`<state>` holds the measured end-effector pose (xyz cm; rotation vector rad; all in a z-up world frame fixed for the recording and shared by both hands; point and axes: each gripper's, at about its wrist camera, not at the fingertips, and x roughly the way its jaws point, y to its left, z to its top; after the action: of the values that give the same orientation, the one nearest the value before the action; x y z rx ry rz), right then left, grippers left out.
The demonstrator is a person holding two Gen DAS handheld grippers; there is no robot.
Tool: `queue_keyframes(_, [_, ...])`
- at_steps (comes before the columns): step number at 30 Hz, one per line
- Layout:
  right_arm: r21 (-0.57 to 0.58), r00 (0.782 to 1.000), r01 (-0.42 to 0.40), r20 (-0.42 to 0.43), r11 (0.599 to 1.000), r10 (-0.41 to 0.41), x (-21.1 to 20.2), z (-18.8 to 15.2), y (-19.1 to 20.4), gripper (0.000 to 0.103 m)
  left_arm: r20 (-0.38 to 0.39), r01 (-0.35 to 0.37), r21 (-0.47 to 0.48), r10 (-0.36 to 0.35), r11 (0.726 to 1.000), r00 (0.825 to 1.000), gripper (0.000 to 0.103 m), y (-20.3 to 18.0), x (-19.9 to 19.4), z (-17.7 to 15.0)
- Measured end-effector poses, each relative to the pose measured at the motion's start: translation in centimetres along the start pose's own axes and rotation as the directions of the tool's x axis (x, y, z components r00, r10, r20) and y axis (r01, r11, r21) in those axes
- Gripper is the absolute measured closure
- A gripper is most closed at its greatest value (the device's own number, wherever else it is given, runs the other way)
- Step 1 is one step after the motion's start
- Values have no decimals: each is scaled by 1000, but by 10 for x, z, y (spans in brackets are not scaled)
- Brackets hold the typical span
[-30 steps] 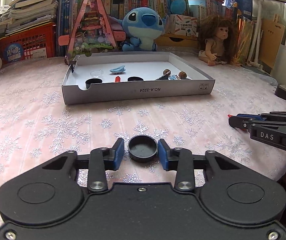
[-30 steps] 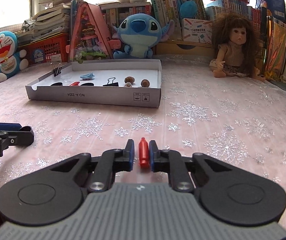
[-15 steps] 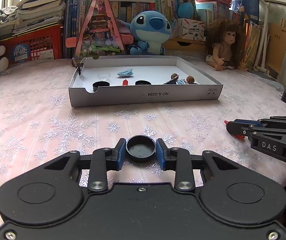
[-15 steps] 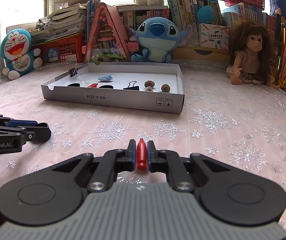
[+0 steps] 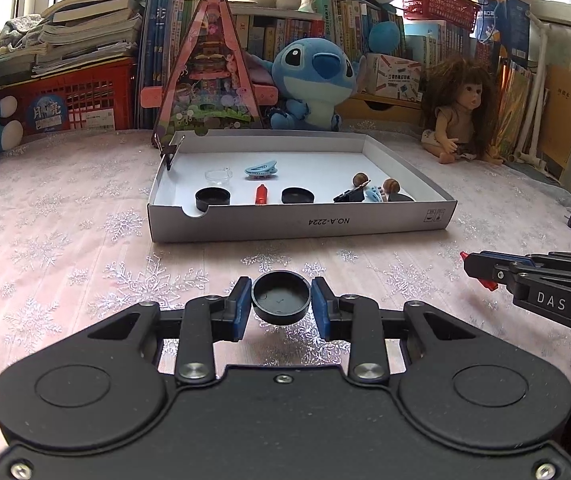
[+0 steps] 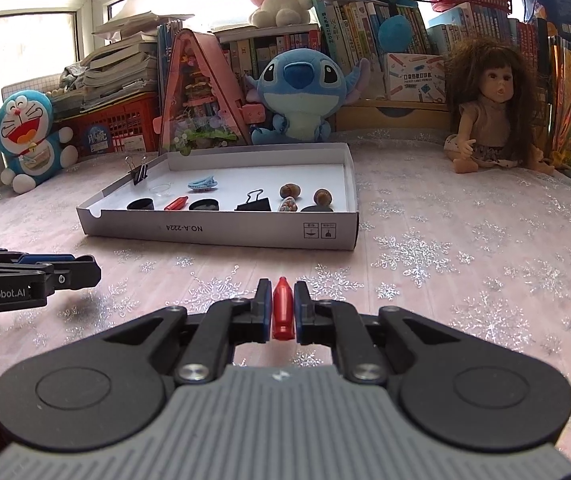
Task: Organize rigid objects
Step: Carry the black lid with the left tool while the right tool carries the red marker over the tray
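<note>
The black cap [image 5: 281,299] sits between the blue pads of my left gripper [image 5: 281,304], pinched at its rim and carried above the cloth, open side up. My right gripper [image 6: 284,312] is clamped on the red bullet-shaped piece [image 6: 284,309], which stands nose forward between its pads. Both loads belong, I judge, in the white box [image 5: 301,224] lying straight ahead of both grippers, well apart from them.

What could go wrong: the cap is round and smooth and I hold it only by two points on its side, so a tilt or a bump on the box's front wall could pop it out. The red piece is slim and tapered; a slack squeeze might let it slide forward out of the pads. My two grippers are near each other, the right one just off to the side of the left, and could knock together if both go for the box at once.

Inside the box already lie two black caps [image 5: 212,198], another red piece [image 5: 260,194], a blue hair clip [image 5: 260,169], a binder clip [image 6: 254,202] and some nuts [image 6: 322,196], so free floor is limited. The front wall must be cleared first. Beyond the box stand a blue plush [image 5: 312,80] and a doll [image 5: 461,116], out of my way.
</note>
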<state>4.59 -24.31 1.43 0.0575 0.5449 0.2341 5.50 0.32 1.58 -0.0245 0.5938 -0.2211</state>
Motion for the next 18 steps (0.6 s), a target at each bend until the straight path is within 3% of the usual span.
queue_keyframes(18, [84,999,-37,11,996,36,25,48,-11,89,61,-22,-24,23,999,998,73,18,19,60])
